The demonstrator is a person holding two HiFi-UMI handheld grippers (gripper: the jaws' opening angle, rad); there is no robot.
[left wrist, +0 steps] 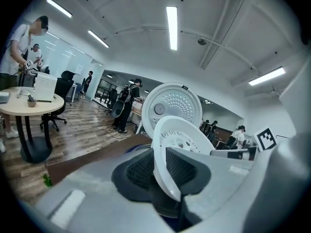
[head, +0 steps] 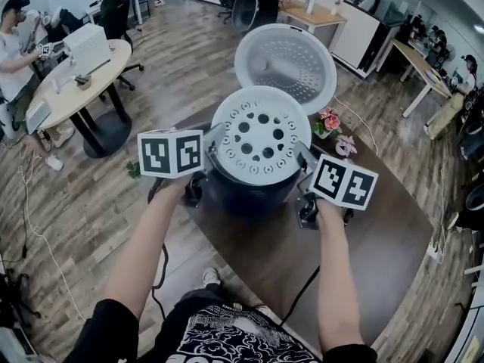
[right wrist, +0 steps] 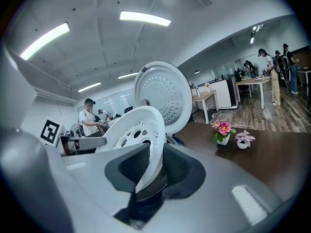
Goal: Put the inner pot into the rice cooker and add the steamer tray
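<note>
- Head view: the person is holding a white steamer tray (head: 261,134), round and pierced with holes, right over the mouth of a dark rice cooker (head: 249,197) on a brown table (head: 370,255). Whether the tray is resting on the cooker cannot be told.
- The left gripper (head: 214,141) is clamping the tray's rim on the cooker's left, and the right gripper (head: 302,157) is clamping the rim on the cooker's right.
- Each gripper is carrying a marker cube (head: 171,153) printed with black-and-white square patterns, not letters.
- The cooker's white lid (head: 286,59) is standing open behind the cooker. Small pots of pink flowers (head: 330,121) are sitting just right of the lid.
- The white print on the person's black shirt (head: 234,339) is too small to read.
- Left gripper view: both jaws are pressing on the tray's thin white rim (left wrist: 167,178), with the open lid rising behind the tray.
- Right gripper view: the jaws are pinching the opposite rim (right wrist: 148,171) in the same way. The flowers are showing to the right of the cooker.
</note>
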